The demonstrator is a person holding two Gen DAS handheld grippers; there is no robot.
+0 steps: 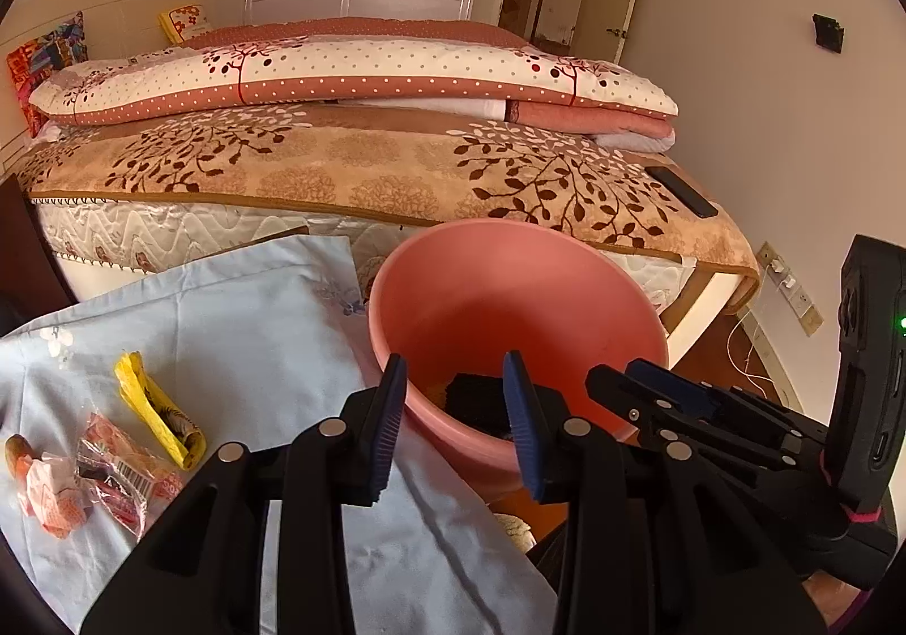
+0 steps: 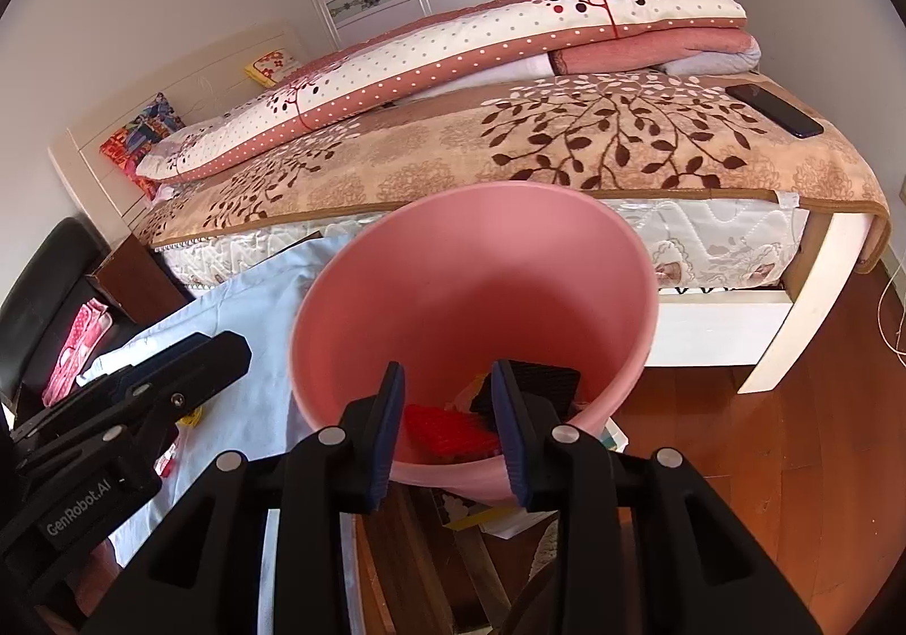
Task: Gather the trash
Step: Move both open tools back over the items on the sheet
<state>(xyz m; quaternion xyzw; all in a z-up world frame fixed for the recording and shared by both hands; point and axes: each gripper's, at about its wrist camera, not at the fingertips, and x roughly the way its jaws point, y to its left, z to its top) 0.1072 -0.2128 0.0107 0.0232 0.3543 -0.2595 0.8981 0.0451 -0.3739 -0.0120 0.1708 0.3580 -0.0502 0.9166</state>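
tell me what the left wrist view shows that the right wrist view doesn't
Only the left wrist view shows the trash on the blue cloth: a yellow wrapper and clear and orange wrappers.

Only the right wrist view shows what lies in the bin: a red item and a black item, plus a black chair.

Both show the pink bin, the bed, the phone, and the left gripper and right gripper, both open and empty.
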